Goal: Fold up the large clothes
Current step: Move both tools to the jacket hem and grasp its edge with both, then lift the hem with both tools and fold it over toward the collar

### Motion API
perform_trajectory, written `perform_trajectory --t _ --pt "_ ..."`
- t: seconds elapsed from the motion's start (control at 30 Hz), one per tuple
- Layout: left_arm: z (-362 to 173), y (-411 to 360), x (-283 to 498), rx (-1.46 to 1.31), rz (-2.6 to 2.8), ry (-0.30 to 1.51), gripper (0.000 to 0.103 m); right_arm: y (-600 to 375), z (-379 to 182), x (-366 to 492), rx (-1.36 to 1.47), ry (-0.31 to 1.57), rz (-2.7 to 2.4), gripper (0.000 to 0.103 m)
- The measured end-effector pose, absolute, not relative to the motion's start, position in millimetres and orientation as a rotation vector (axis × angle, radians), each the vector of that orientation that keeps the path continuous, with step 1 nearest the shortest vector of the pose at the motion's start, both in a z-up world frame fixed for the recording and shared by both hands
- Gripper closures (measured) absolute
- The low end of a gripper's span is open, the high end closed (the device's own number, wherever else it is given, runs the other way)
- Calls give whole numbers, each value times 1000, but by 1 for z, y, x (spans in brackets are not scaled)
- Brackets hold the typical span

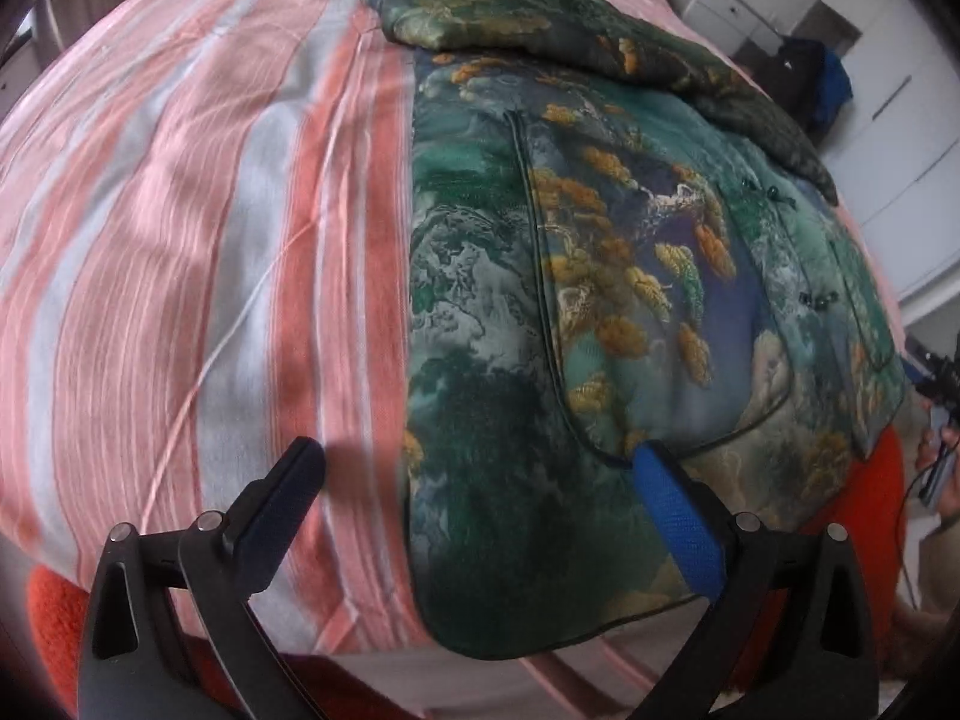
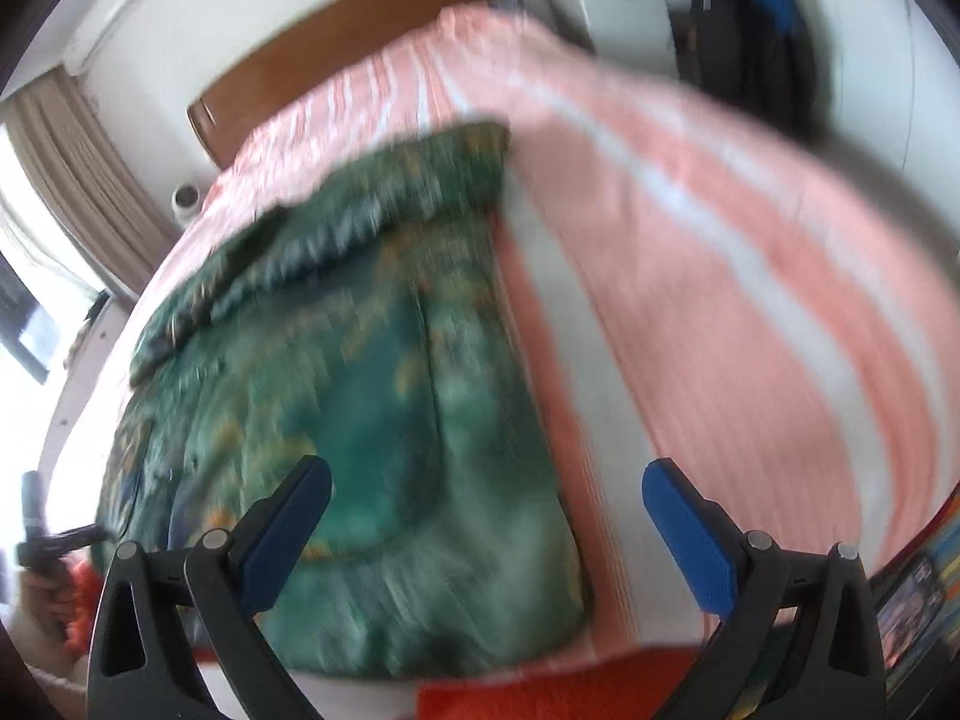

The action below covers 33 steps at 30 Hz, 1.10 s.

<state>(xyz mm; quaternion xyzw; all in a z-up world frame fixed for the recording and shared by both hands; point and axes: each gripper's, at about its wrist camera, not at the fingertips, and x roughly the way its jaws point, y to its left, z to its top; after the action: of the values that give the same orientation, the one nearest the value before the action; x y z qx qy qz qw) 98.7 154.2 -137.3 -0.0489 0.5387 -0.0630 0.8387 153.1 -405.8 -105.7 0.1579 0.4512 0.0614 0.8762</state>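
A large green padded jacket [image 1: 600, 300] with gold and blue print lies flat on the pink striped bed [image 1: 180, 240]. One sleeve [image 1: 570, 30] is folded across its top. My left gripper [image 1: 480, 468] is open above the jacket's near left hem, holding nothing. In the blurred right wrist view the jacket [image 2: 360, 390] lies left of centre, with the folded sleeve [image 2: 360, 198] across its far end. My right gripper [image 2: 486, 486] is open and empty above the jacket's near right corner. The other hand-held gripper [image 1: 942, 372] shows at the right edge.
The bed's near edge has an orange cover [image 1: 54, 600] beneath it. A wooden headboard [image 2: 360, 42] stands at the far end. White cabinets [image 1: 750, 6] and a dark hanging bag [image 2: 750, 30] stand beyond the bed. A curtained window [image 2: 60, 180] is at left.
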Motion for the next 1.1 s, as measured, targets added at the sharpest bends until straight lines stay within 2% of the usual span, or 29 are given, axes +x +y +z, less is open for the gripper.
perform_trajectory --t 0.07,0.1,0.13,0.2,0.23,0.27,0.3,0.33,0.4,0.63,0.77,0.83,0.87,0.93,0.97,1.0,1.03,1.07,1.1 --pt "-137 150 96 -109 -158 1153 6 -408 -115 152 363 997 170 3" --pt "-138 146 94 -95 -166 1173 17 -406 -117 152 371 1010 205 7" --pt "-138 146 97 -72 -172 1193 24 -403 -119 153 370 1022 230 16" --pt "-136 134 96 -12 -189 1222 49 -393 -124 157 314 1081 247 27" --pt "-134 130 94 20 -179 1220 57 -386 -128 158 254 1124 224 38" --pt "-133 127 93 42 -168 1217 76 -383 -129 160 219 1152 214 45" --pt "-131 126 94 38 -170 1215 85 -381 -128 160 202 1173 217 62" --pt "-129 127 94 7 -179 1216 88 -380 -125 160 192 1193 231 75" --pt "-122 133 96 -67 -196 1214 92 -378 -113 161 195 1205 271 87" --pt "-56 162 120 -269 -325 1119 93 -384 -50 179 342 1151 406 90" --pt "8 159 189 -268 -339 1028 93 -392 2 236 423 1036 446 90" --pt "40 147 248 -260 -292 956 92 -393 24 276 433 965 427 90" --pt "50 142 270 -275 -276 929 86 -392 32 298 437 928 414 90" --pt "65 137 329 -250 -245 915 60 -391 42 354 475 847 391 88" --pt "67 135 349 -222 -195 917 27 -391 41 386 523 807 383 85" --pt "68 137 365 -192 -108 899 12 -390 38 403 545 795 365 67" --pt "68 142 371 -184 -74 883 12 -391 34 419 565 784 314 27" --pt "66 148 374 -198 -79 877 12 -394 27 432 581 780 227 10" --pt "61 159 375 -236 -106 880 12 -396 22 437 595 779 201 3"
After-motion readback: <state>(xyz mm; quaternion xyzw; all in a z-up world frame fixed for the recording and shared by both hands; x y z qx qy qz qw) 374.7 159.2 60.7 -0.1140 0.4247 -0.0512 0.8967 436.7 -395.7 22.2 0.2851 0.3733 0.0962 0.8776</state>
